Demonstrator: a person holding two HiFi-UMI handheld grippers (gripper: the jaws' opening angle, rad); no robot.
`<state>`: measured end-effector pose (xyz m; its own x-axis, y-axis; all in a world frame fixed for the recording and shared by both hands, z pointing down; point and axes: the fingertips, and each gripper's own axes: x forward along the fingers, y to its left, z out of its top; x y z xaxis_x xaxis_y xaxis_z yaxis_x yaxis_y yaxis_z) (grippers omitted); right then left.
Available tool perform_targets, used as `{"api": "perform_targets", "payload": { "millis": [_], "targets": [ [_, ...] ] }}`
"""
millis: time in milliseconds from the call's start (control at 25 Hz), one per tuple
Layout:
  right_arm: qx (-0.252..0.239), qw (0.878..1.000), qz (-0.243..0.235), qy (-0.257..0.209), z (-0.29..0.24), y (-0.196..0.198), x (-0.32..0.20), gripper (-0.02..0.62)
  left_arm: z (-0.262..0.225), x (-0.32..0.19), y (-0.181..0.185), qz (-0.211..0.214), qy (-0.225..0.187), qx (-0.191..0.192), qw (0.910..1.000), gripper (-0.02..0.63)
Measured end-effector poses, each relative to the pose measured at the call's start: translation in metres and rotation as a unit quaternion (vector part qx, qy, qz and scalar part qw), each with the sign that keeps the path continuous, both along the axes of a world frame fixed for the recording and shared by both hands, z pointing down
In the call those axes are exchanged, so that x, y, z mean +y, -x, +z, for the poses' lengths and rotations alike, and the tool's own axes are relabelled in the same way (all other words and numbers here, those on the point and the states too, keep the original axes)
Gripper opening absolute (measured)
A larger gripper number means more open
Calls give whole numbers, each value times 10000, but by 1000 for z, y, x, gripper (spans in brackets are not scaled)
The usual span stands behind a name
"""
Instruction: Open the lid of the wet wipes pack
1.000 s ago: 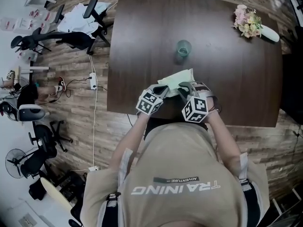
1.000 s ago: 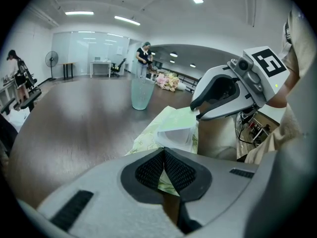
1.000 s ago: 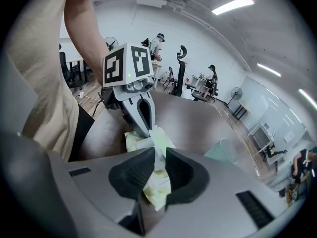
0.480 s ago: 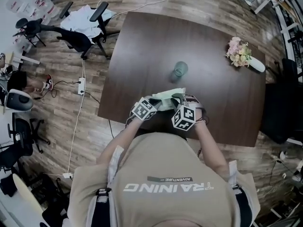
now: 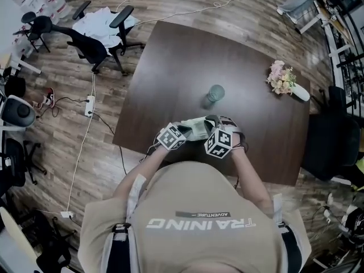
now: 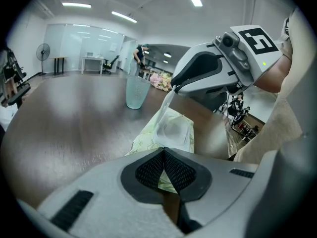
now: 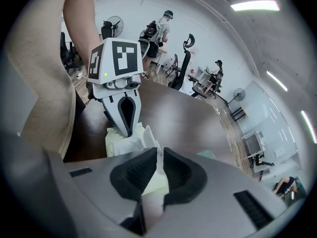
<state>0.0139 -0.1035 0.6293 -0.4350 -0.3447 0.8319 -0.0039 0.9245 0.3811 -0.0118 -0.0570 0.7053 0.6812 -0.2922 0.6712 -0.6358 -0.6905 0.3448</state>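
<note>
Mid-open: left gripper [image 6: 163,155] clamped on pack [image 6: 147,134] edge, right gripper [image 7: 158,170] pinching the lid [image 7: 150,142], partly raised. Next, probably: swing it fully back, hold pack down.

I see the pale green, leaf-printed soft plastic wet wipes pack [image 5: 196,128] lying nearer me than the translucent teal plastic cup [image 5: 215,94] (well apart from it), its white hinged lid [image 7: 150,139] lifted, standing up off the pack's top.
</note>
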Motion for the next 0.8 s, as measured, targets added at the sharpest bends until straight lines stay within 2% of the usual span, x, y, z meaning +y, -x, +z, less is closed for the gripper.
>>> {"api": "perform_targets", "payload": {
  "millis": [200,360,560,640,800],
  "targets": [
    [4,9999,139,32,-9,0,-5,44,-2,-3,2,66,-41,83,9999,9],
    [-217,9992,337,-23,-21,-5,3,39,1,-1,2,115,-65,105,9999,9],
    [-596,9939,831,415,-29,-20,24,16,1,3,-3,218,-82,68,9997,9],
    [-502,9918,1027,572,-24,-26,31,15,0,1,1,221,-85,105,9997,9],
    [-219,9810,1491,1222,14,-43,59,14,1,2,3,162,-63,189,9997,9]
  ]
}}
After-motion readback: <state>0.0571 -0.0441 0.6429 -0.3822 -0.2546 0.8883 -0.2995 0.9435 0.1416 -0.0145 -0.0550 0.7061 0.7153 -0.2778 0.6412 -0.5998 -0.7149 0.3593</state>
